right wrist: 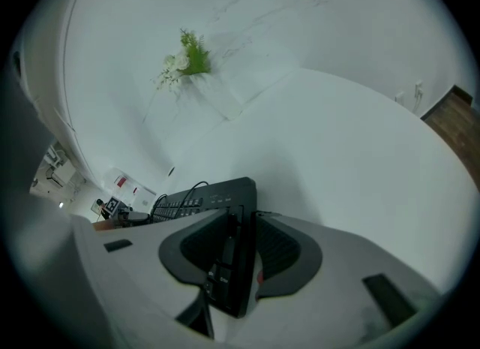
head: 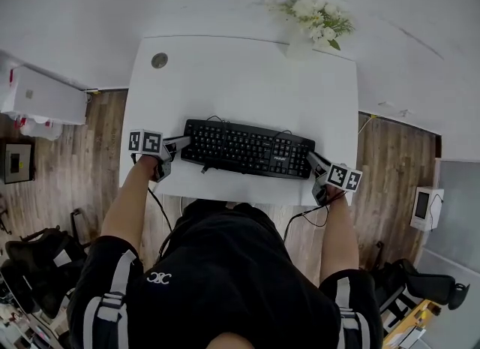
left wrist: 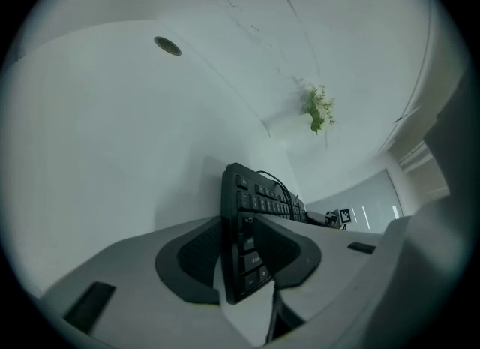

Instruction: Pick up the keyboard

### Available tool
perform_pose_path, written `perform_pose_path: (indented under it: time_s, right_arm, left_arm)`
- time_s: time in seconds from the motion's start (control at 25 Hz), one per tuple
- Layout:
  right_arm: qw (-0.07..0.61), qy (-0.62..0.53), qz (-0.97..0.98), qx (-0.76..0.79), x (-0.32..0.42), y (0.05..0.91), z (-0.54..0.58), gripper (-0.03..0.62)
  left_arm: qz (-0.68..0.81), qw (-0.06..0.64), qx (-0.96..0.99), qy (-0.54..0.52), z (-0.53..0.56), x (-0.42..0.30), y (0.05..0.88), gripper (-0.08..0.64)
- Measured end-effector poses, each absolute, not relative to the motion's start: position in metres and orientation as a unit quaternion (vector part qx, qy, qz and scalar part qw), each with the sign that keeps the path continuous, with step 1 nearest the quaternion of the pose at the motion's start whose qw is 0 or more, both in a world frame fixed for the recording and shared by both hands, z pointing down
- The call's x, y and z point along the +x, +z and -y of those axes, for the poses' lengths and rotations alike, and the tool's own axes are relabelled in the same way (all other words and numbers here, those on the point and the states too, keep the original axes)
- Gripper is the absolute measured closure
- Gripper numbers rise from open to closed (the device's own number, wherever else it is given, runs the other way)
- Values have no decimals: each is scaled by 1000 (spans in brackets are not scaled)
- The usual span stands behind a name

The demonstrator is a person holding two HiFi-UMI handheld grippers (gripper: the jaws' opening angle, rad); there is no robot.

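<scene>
A black keyboard (head: 247,148) lies across the near part of the white desk (head: 225,77), its cable looping behind it. My left gripper (head: 182,143) is at the keyboard's left end, my right gripper (head: 313,161) at its right end. In the left gripper view the keyboard's end (left wrist: 247,197) stands edge-on between the two dark pads, which close against it at my left gripper (left wrist: 238,254). In the right gripper view the other end (right wrist: 217,190) sits clamped between the pads of my right gripper (right wrist: 240,254).
A white vase of flowers (head: 315,21) stands at the desk's far right, and a round cable hole (head: 159,60) is at the far left. The person's legs are close to the desk's near edge. A white cabinet (head: 37,96) stands on the wooden floor to the left.
</scene>
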State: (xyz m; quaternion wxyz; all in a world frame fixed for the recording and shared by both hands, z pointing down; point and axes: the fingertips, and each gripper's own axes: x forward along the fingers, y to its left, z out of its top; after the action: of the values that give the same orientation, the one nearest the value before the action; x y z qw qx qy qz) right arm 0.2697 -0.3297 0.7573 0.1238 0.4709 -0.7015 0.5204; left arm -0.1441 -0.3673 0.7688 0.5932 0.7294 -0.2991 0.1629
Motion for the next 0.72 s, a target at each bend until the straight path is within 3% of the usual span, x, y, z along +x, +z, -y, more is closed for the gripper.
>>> perform_pose_path:
  time_s: [0.72]
  right_arm:
    - [71,417,770,478,264,668,339,477]
  left_arm:
    - [315,483,812,94,384,-154,674,437]
